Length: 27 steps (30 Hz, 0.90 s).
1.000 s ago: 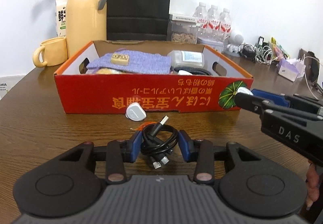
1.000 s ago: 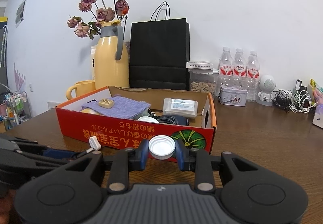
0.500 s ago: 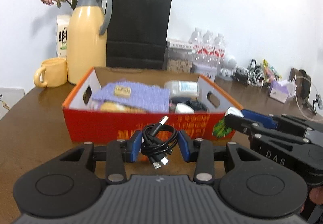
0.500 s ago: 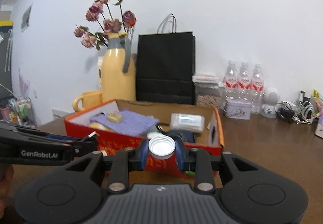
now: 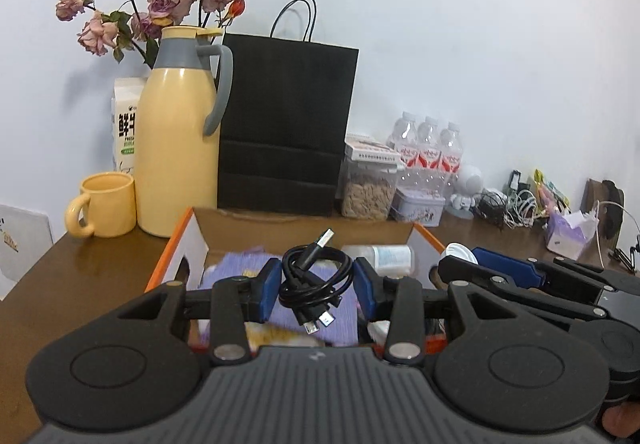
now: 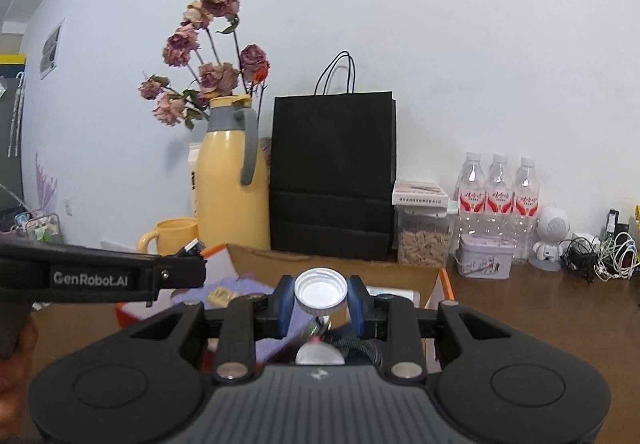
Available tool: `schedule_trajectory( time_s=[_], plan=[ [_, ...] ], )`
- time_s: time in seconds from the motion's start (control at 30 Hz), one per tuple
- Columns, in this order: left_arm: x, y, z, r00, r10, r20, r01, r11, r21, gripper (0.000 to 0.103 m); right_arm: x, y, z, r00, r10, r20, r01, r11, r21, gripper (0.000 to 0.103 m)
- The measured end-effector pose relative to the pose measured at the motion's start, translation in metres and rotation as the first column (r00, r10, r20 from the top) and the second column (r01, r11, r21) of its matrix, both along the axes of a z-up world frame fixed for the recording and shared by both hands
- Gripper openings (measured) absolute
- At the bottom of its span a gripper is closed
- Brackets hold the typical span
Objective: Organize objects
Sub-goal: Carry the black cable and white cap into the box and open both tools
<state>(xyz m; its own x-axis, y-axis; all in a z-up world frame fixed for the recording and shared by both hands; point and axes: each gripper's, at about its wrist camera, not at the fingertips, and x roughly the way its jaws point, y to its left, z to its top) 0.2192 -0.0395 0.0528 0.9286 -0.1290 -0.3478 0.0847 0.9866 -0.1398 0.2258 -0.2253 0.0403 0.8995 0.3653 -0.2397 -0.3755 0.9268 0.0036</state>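
1. The left gripper (image 5: 314, 286) clamps a coiled black USB cable (image 5: 316, 280) between its blue pads, holding it in the air above the open cardboard box (image 5: 180, 244).
2. The right gripper (image 6: 320, 302) pinches a white bottle cap (image 6: 321, 292), raised over the same box, just beside the left one.
3. Inside the box lie a purple cloth (image 5: 236, 264) and a clear plastic container (image 5: 384, 254); the rest is hidden by the grippers.
4. The box sits on a brown wooden surface (image 5: 80, 276), near its back edge.
5. Behind it, along that back edge, stand a yellow mug (image 5: 104, 209), a yellow thermos jug (image 5: 176, 155), a black paper bag (image 5: 284, 131) and 3 water bottles (image 5: 430, 147).
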Motion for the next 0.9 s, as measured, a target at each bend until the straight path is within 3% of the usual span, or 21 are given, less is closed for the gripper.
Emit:
schedule_trajectory(
  time_s=[0.23, 0.37, 0.57, 0.73, 0.77, 0.87, 0.9],
  plan=[
    [0.041, 0.002, 0.005, 1.000, 0.028, 0.006, -0.028, 0.998, -0.056, 0.040, 0.044, 0.007, 0.009, 0.999, -0.049, -0.003, 0.050, 0.999, 0.022, 0.027],
    [0.067, 0.002, -0.002, 0.998, 0.057, -0.001, -0.056, 0.995, -0.079, 0.040, 0.061, 0.010, -0.005, 0.998, -0.063, -0.024, 0.063, 0.998, 0.025, 0.027],
    [0.086, 0.004, -0.023, 0.996, 0.069, -0.064, -0.072, 0.996, -0.055, 0.040, 0.071, 0.010, -0.026, 0.994, -0.046, -0.095, 0.047, 0.999, 0.003, 0.027],
    [0.081, 0.006, -0.026, 0.995, 0.083, -0.051, -0.085, 0.996, -0.038, 0.042, 0.070, 0.010, -0.032, 0.992, -0.055, -0.113, 0.054, 0.998, -0.013, 0.028],
    [0.080, 0.006, -0.026, 0.995, 0.088, -0.040, -0.089, 0.996, -0.032, 0.044, 0.070, 0.010, -0.032, 0.991, -0.057, -0.118, 0.055, 0.998, -0.016, 0.028],
    [0.076, 0.005, -0.026, 0.996, 0.090, -0.007, -0.090, 0.996, -0.012, 0.066, 0.070, 0.009, -0.032, 0.990, -0.060, -0.131, 0.058, 0.998, -0.020, 0.028],
    [0.075, 0.006, -0.026, 0.996, 0.094, -0.001, -0.094, 0.996, -0.008, 0.084, 0.070, 0.009, -0.033, 0.989, -0.061, -0.135, 0.059, 0.998, -0.021, 0.029]
  ],
)
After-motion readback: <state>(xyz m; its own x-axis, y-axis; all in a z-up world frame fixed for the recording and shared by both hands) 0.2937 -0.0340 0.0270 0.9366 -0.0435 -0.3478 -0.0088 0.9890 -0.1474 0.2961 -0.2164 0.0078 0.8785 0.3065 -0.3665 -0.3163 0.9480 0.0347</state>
